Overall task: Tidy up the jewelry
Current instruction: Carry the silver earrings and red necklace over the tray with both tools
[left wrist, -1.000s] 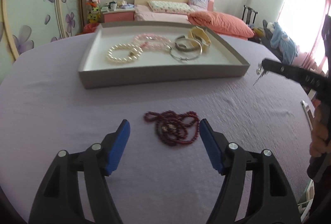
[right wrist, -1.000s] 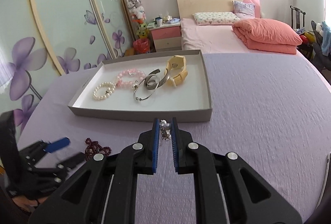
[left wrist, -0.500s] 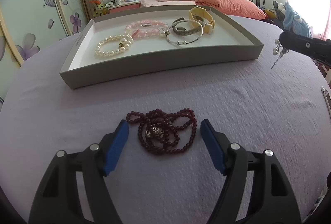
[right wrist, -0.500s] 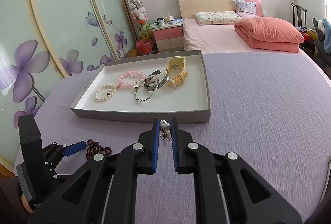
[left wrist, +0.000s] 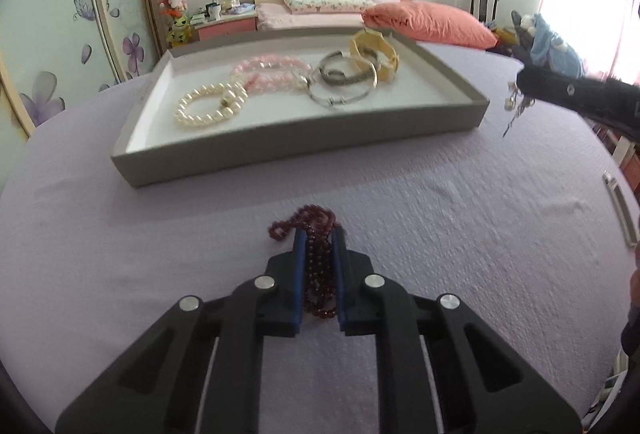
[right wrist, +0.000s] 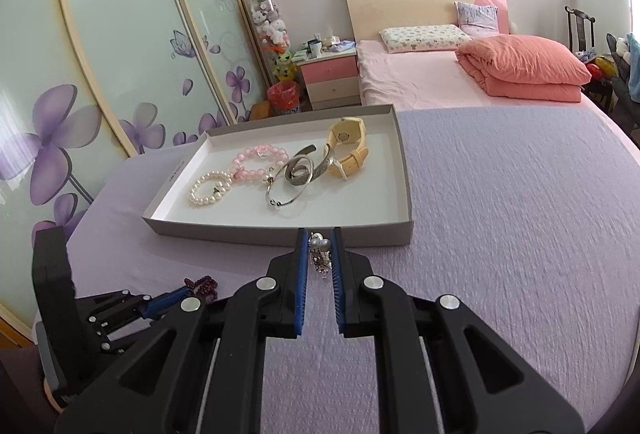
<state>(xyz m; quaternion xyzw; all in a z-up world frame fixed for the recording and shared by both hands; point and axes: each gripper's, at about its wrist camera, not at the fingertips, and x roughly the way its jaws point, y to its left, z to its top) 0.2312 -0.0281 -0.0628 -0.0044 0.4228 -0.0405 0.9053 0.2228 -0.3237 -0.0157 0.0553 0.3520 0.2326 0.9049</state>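
Note:
My left gripper [left wrist: 318, 234] has its jaws closing on a dark red bead necklace [left wrist: 304, 220] lying on the lilac tablecloth; the blue pads press the bunched beads, with a loop sticking out in front. My right gripper [right wrist: 320, 234] is shut on a small pearl-and-silver piece [right wrist: 320, 254], held above the cloth in front of the tray's near wall. In the left wrist view that piece [left wrist: 514, 105] dangles from the right gripper [left wrist: 520, 81]. The grey tray [left wrist: 300, 145] holds a white pearl bracelet [left wrist: 208, 107], a pink bead bracelet [left wrist: 272, 71], silver bangles [left wrist: 344, 85] and a yellow watch [left wrist: 376, 53].
The tray's front part [right wrist: 224, 209] is bare white. A slim silver object [left wrist: 618, 207] lies near the table's right edge, beside a person's hand [left wrist: 634, 286]. Behind the table are a bed with a pink duvet [right wrist: 520, 73], a nightstand [right wrist: 330, 77] and flowered sliding doors [right wrist: 100, 73].
The left gripper's jaws, wide apart around the red necklace before, have come together on it. The left gripper also moved in closer. The right gripper kept still with its piece.

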